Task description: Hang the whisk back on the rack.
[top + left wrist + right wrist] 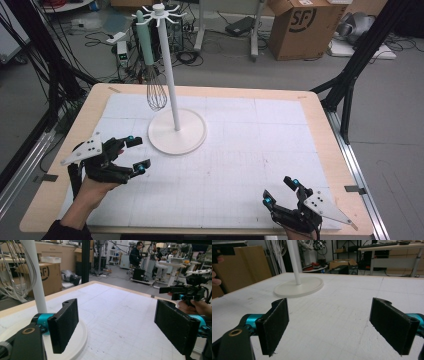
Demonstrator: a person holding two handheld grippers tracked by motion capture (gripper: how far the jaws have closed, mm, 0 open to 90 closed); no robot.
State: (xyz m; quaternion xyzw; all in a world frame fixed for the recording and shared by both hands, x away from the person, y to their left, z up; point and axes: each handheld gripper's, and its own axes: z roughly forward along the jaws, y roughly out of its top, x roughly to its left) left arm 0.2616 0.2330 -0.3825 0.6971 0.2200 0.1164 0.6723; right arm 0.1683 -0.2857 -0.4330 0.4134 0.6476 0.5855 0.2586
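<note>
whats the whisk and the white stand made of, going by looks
The whisk: thin grey loops with a dull gleam, likely metal wire; its pale green handle looks matte, perhaps plastic or silicone. The white stand: pole and round base share an even, smooth white surface with a soft sheen, which suggests painted metal or plastic; the look leaves that open.

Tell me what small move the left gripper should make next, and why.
Probably lift the left gripper up and forward toward the whisk. Its jaws stand open and empty beside the stand's base, while the whisk hangs from a hook high on the stand, nearer this gripper than the right gripper.
</note>
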